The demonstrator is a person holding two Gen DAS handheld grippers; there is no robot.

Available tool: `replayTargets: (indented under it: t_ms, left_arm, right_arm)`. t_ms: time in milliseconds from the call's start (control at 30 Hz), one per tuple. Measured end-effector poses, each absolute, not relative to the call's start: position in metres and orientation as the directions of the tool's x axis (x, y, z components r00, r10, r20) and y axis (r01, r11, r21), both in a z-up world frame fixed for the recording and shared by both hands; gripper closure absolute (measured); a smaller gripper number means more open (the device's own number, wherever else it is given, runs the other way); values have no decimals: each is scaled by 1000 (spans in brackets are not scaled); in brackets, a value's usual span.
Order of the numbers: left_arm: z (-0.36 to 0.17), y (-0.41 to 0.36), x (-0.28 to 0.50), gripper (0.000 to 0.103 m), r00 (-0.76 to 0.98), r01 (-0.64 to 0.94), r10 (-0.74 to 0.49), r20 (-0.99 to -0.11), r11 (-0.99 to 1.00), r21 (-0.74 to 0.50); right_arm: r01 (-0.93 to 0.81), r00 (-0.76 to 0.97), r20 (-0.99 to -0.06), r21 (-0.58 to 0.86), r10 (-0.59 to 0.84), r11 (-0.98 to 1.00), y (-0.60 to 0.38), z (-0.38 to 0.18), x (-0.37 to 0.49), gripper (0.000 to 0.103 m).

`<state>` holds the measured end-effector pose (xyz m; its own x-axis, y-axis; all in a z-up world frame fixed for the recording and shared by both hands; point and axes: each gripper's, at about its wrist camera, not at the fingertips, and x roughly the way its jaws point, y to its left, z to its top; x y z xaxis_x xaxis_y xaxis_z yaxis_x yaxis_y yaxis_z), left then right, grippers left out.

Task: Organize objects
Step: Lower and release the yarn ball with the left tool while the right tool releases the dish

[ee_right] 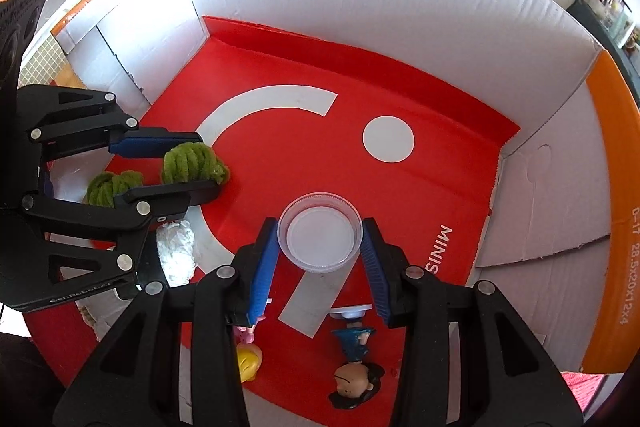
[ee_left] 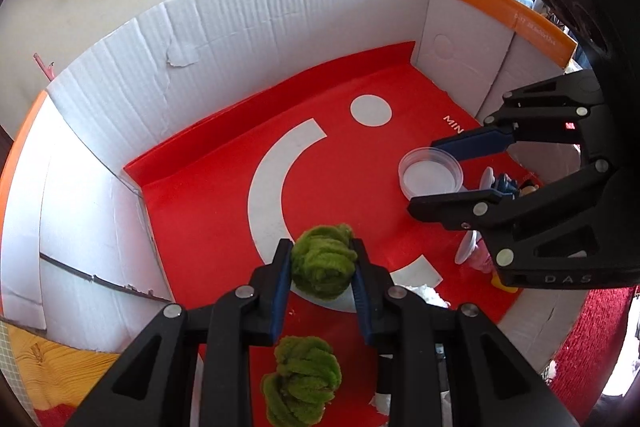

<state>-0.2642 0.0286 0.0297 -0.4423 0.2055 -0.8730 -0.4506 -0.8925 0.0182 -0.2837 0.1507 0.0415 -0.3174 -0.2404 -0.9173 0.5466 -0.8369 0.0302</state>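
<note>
My left gripper (ee_left: 322, 251) is shut on a green fuzzy yarn ball (ee_left: 323, 273), low over the red floor of a white cardboard box (ee_left: 280, 27). A second green yarn ball (ee_left: 304, 379) lies just below it. In the right wrist view both balls show at the left, the held one (ee_right: 194, 163) inside the left gripper (ee_right: 208, 165) and the loose one (ee_right: 114, 187) beside it. My right gripper (ee_right: 319, 227) is shut on a clear round plastic dish (ee_right: 320, 233), blue pads on both sides of its rim. From the left wrist view the right gripper (ee_left: 424, 175) and dish (ee_left: 430, 175) sit at the right.
The box walls (ee_right: 400, 7) enclose the red liner on all sides. A blue-clothed dark-haired figurine (ee_right: 354, 367) and a yellow and pink figurine (ee_right: 248, 355) lie under the right gripper. A crumpled white tissue (ee_right: 176, 247) lies between the two grippers.
</note>
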Motion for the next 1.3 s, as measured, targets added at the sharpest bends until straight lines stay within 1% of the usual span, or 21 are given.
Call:
replayTargets:
  t_ms: [500,767,833,900,1000,1100,1300]
  left_arm:
    - [30,32,-263,73,-439,-449,204,-875,-893,17]
    - [31,32,-261,70,-438,-449,205,-875,-894,15]
    - [31,32,-261,67,-438,-448,205,-875,-894,15]
    - [31,32,-261,67,-438,-449,205,-875,-893,16]
    - [31,32,-261,66,-438,-448,205,-875,-894,15]
    - [31,33,-261,62,-438,-448,205,-875,-894,14]
    - [32,34,-259,61,-438,-446,204,-875,-895,15]
  right_arm:
    - [556,-325,-919,3,-222,-831,148,42,-274,63]
    - [556,-324,-920,3,-221,-831,150,43,-272,63]
    - [557,-323,-920,5,-222,-830,149,43,-273,62]
    - [560,-319,-921,9,-226,-829,142,45,-275,60]
    - [562,-322,-921,3,-222,-827,141,45,-274,60]
    - [560,-320,-921,5,-223,-828,141,46,-274,60]
    - [560,-320,-921,7,-224,-829,138,46,-273,60]
